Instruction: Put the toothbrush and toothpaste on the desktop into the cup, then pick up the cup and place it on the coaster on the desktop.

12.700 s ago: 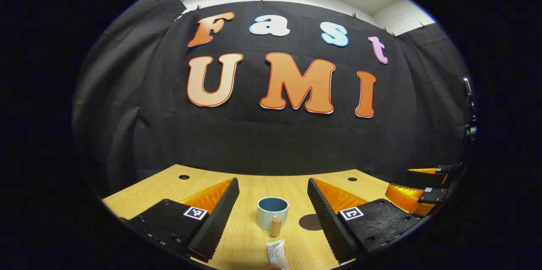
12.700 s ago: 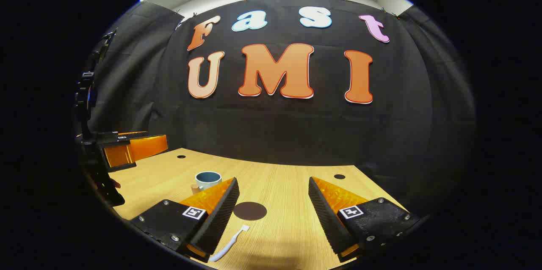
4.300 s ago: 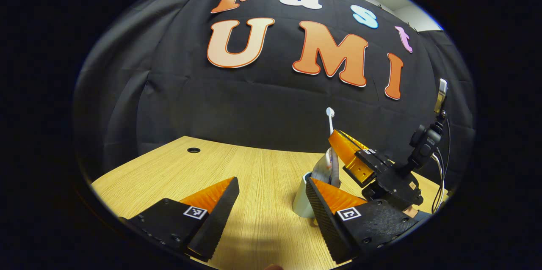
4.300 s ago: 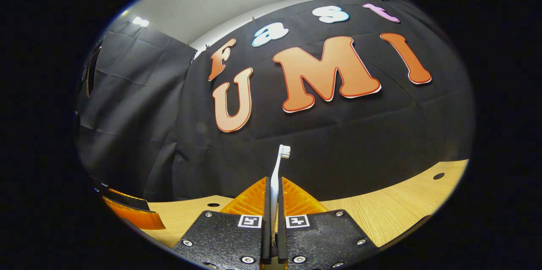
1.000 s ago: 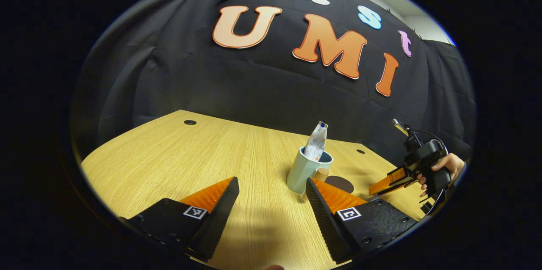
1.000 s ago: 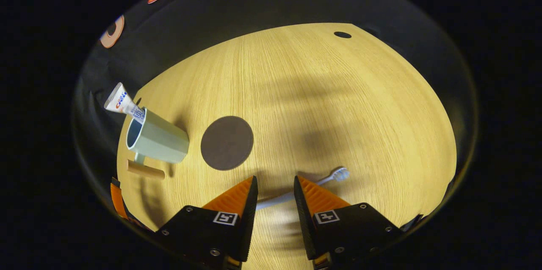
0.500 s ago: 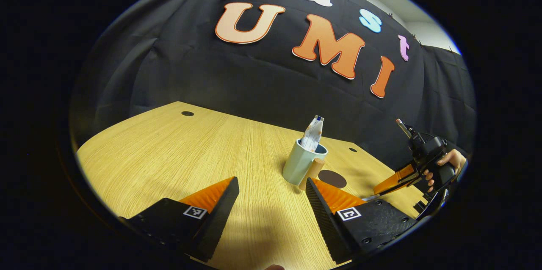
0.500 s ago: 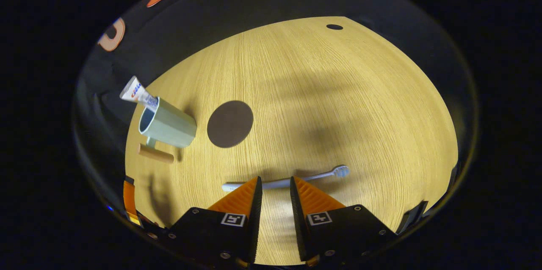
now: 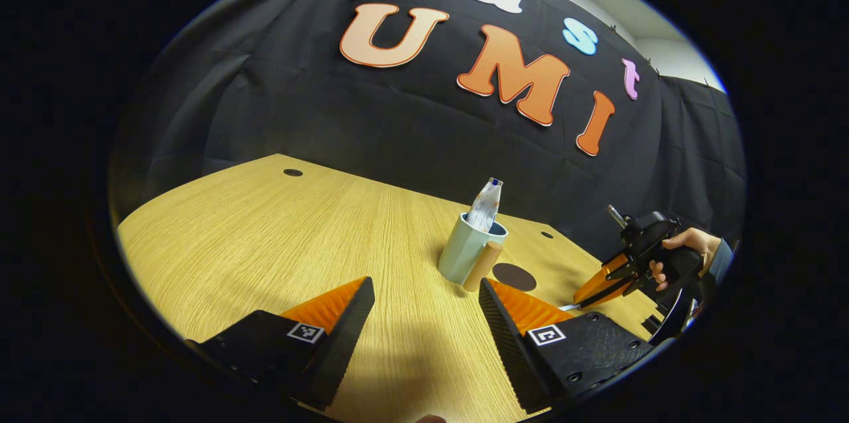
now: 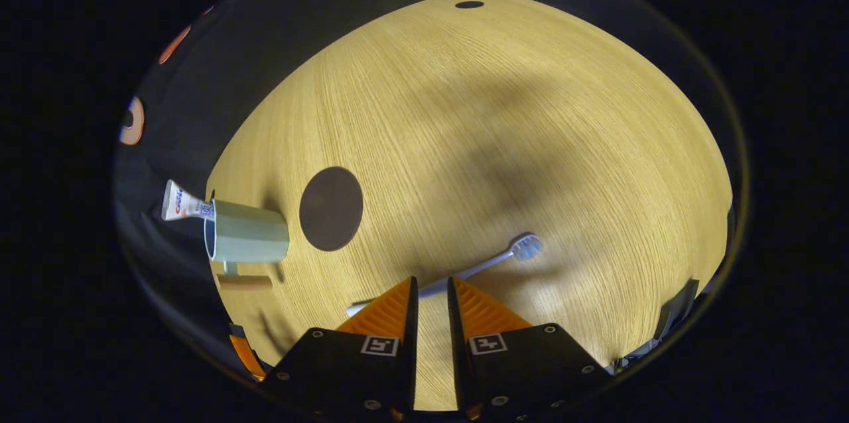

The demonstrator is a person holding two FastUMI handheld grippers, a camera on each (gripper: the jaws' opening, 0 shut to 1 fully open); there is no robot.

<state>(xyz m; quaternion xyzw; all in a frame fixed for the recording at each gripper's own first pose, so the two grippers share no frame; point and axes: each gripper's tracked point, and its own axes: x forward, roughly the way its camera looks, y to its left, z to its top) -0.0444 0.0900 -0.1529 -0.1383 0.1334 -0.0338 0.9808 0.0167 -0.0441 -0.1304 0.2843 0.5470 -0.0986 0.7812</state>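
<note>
Right tongs (image 10: 430, 290) nearly together around the toothbrush (image 10: 464, 272) on the worktop (image 10: 530, 111); a thin handle could slip. Left tongs (image 9: 424, 303) apart.

The only printing on an object is on the toothpaste tube (image 10: 180, 203), where red and blue lettering runs along the white end that sticks out of the cup; it is too small and skewed to make out. Each finger of the left gripper (image 9: 424, 287) carries a square black-and-white coded marker (image 9: 306, 332), and each finger of the right gripper (image 10: 430, 284) bears the same kind of marker (image 10: 379, 345). These are patterns, not words or numbers.
</note>
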